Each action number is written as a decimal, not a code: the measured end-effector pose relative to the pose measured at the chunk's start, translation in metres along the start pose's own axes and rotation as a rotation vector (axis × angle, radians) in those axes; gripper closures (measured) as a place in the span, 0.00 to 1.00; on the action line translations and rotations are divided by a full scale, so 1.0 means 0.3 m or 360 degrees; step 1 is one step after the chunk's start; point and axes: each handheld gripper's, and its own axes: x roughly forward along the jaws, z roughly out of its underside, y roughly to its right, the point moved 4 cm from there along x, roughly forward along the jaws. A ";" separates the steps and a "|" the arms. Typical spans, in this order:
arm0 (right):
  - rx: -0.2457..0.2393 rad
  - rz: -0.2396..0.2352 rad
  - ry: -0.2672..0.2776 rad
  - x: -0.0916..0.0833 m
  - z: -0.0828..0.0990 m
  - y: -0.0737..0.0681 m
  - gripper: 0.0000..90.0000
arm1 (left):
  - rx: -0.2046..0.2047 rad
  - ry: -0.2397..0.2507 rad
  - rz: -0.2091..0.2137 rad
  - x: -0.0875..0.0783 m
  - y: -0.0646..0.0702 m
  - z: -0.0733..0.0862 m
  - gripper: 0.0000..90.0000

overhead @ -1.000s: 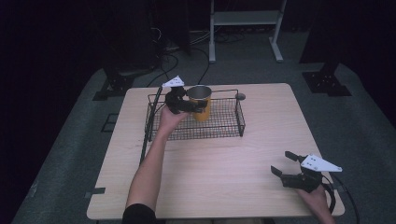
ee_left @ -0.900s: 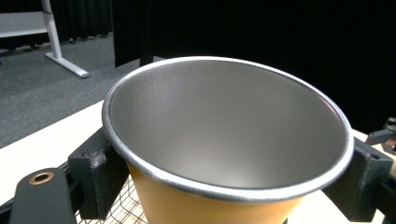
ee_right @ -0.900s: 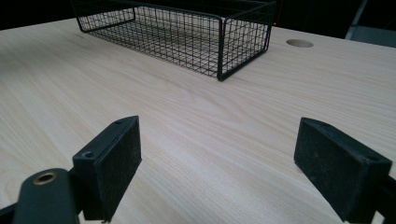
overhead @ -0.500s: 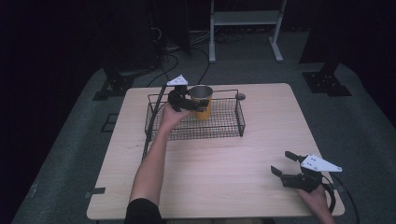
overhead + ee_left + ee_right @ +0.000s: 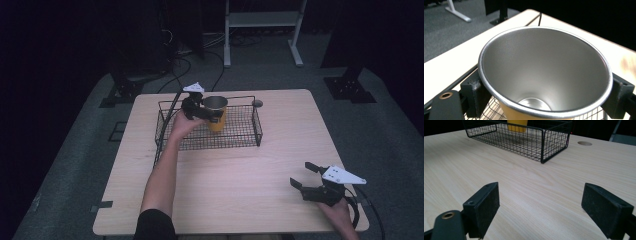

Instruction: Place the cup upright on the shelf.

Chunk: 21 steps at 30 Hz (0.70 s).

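Note:
A yellow cup [image 5: 216,114] with a steel inside stands upright in the black wire basket [image 5: 246,135] at the table's back. My left gripper [image 5: 209,112] is shut on the cup near its rim. In the left gripper view the cup [image 5: 544,72] sits between the two jaws, its shiny inside open to the camera. Near the table's front right corner my right gripper [image 5: 303,176] is open over bare wood, nothing between its fingers. In the right gripper view the basket [image 5: 524,142] lies ahead with the cup's [image 5: 517,126] yellow base behind the mesh.
A round cable hole [image 5: 257,103] sits in the table just behind the basket's right end. The light wooden table [image 5: 240,180] has broad bare wood between basket and front edge. White desk legs [image 5: 260,30] and dark stands are on the floor beyond.
The left gripper and cup have shifted slightly right within the basket. The right gripper has stayed put.

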 end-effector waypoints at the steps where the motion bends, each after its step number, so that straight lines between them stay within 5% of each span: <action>1: 0.0000 0.0000 0.0000 0.000 0.000 0.000 0.15 | 0.0007 -0.0005 0.0001 0.006 0.002 -0.001 0.14; 9: -0.0002 -0.0003 0.0000 -0.001 0.000 -0.001 0.15 | 0.0006 -0.0072 -0.0009 0.025 -0.009 0.021 0.14; 17: 0.0000 -0.0002 0.0000 -0.001 0.000 0.000 0.15 | 0.0030 -0.0226 -0.0062 0.044 -0.024 0.056 0.14; 21: 0.0000 -0.0002 0.0000 -0.001 0.000 0.000 0.15 | 0.0024 -0.0222 -0.0072 0.040 -0.027 0.055 0.14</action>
